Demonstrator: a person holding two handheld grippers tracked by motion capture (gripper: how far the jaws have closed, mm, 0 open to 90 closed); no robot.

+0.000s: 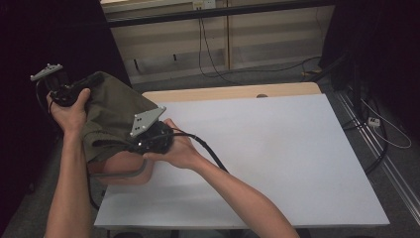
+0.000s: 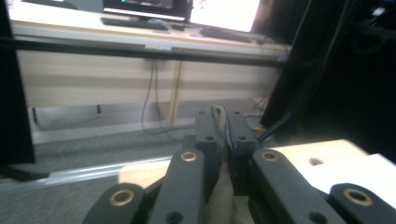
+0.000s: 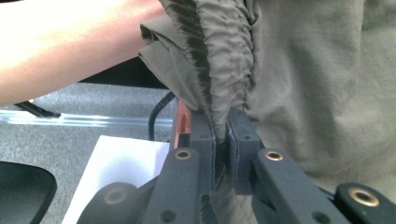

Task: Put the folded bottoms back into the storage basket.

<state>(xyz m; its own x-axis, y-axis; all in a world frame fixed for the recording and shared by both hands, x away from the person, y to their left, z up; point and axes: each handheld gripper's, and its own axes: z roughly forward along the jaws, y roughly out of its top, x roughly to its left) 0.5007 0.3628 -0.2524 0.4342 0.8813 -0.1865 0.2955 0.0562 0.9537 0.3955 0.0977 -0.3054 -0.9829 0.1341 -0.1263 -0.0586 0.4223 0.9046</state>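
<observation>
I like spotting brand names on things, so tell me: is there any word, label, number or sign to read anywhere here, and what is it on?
None can be read.
The olive garment held by both grippers bears no visible label or print.
The lit screens on the desk in the left gripper view: whatever they show is too blurred to read.
The strip on the desk edge: too small and blurred to read.

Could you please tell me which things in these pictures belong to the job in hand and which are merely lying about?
In the job:
- olive garment, held up over the table's left edge
- left claw, shut on the garment
- right claw, shut on its gathered band
- white table

Lying about:
- pink basin under the garment
- floor cables
- monitor on the far desk
</observation>
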